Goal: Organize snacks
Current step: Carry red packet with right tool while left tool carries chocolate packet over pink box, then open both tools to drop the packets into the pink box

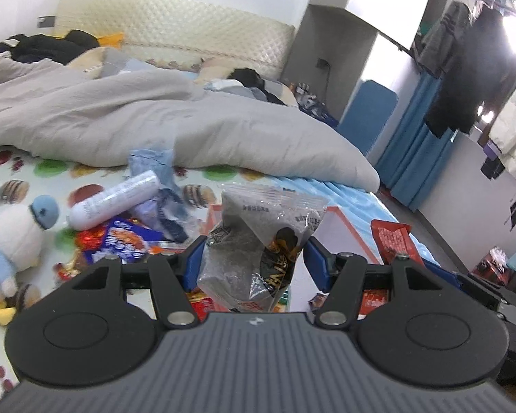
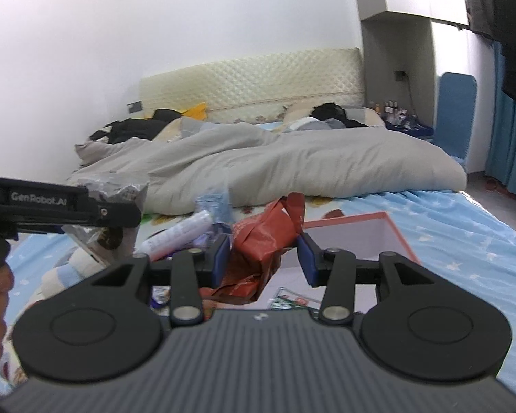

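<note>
My left gripper is shut on a clear snack packet with dark contents and holds it above the bed. The same packet shows at the left of the right wrist view. My right gripper is shut on a crumpled red snack packet, which also shows at the right of the left wrist view. Both hover by an open pink-rimmed white box, also in the left wrist view. Loose snack packets lie on the bed to the left of the box.
A white tube and a blue crumpled wrapper lie behind the snacks. A plush duck sits at the left. A grey duvet covers the far bed. A few packets lie inside the box.
</note>
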